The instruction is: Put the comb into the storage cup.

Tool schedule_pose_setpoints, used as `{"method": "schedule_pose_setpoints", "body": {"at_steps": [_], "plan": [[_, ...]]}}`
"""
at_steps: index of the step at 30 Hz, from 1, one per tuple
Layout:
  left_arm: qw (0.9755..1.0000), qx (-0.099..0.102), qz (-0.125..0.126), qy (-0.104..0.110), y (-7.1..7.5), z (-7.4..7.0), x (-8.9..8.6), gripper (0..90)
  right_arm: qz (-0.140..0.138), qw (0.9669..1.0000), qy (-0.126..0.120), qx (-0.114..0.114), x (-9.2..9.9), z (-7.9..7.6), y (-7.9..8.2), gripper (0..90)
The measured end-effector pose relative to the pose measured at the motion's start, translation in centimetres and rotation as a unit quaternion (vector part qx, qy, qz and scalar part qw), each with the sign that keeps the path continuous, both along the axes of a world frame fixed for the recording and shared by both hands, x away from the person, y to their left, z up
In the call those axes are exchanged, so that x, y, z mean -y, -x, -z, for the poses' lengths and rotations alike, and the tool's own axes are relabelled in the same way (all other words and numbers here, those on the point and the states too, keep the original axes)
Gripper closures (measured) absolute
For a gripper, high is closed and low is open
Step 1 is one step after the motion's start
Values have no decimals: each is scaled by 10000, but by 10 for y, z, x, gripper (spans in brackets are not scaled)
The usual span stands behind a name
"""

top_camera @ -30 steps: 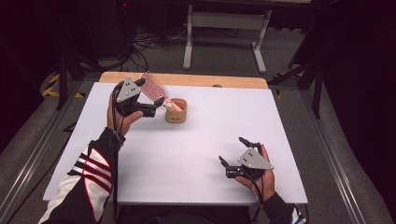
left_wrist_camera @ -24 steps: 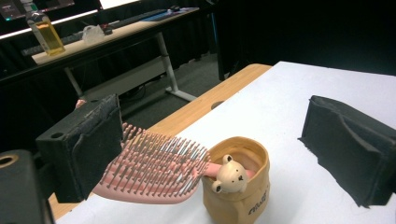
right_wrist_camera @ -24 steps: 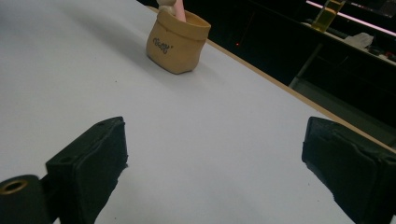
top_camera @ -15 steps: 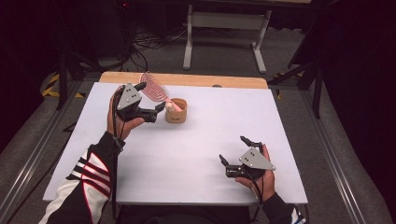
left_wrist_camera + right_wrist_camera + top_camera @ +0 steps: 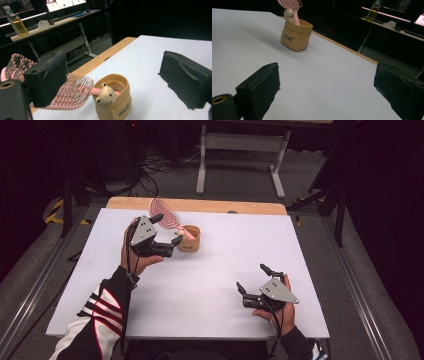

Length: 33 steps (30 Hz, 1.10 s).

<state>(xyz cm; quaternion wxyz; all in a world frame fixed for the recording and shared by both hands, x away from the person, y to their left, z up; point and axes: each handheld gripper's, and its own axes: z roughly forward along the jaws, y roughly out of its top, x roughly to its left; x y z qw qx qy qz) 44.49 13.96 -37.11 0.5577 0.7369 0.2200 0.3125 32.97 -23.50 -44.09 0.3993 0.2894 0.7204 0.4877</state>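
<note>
Hairbrush [image 5: 166, 213] stands handle-down in tan pouch [image 5: 190, 239] at far-left of counter [image 5: 225, 270], head tilting up-left. High view: left gripper [image 5: 166, 228] right beside it, jaws apart; right gripper [image 5: 252, 279] well apart, near front edge, jaws apart, empty. Left gripper view: brush head [image 5: 72, 91] just behind near jaw, not clamped; bear charm [image 5: 105, 93] on pouch rim. Right gripper view: pouch [image 5: 296, 35] far off ahead, brush upright.

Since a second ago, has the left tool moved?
Yes. In the high view the left tool has shifted toward the person's right, closing on the tan holder, which stayed put.
</note>
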Motion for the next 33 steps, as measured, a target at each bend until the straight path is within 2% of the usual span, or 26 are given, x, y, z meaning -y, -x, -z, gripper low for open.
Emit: {"method": "schedule_pose_setpoints", "body": {"at_steps": [2,3,5,9,12,15,23,26,27,33], "plan": [[10000,-1,59,2,2,1,0,93,-24,10000,-25,13,1,0,1,50],[9997,-30,218,77,5,2,1,93,-74,10000,-56,35,1,-1,1,47],[9995,43,278,109,11,6,2,89,-41,9999,-78,65,2,-1,2,47],[9995,53,296,-9,14,9,3,75,-62,9999,-88,28,1,-1,2,47],[9995,-20,311,53,15,11,-1,61,-109,9999,-29,30,-1,-1,2,46],[9995,-66,289,-76,19,15,-6,41,-131,9999,-27,-7,-1,0,2,40],[9992,-113,324,-194,28,22,-7,42,-149,9999,33,14,-1,0,3,39],[9988,10,325,-357,30,20,-4,42,-91,9999,130,21,-2,1,2,45],[9988,-17,376,-311,32,19,-3,42,-103,9999,118,8,-2,2,2,45],[9985,56,428,-335,38,18,-4,41,-110,9999,128,17,-2,2,2,49]]}}
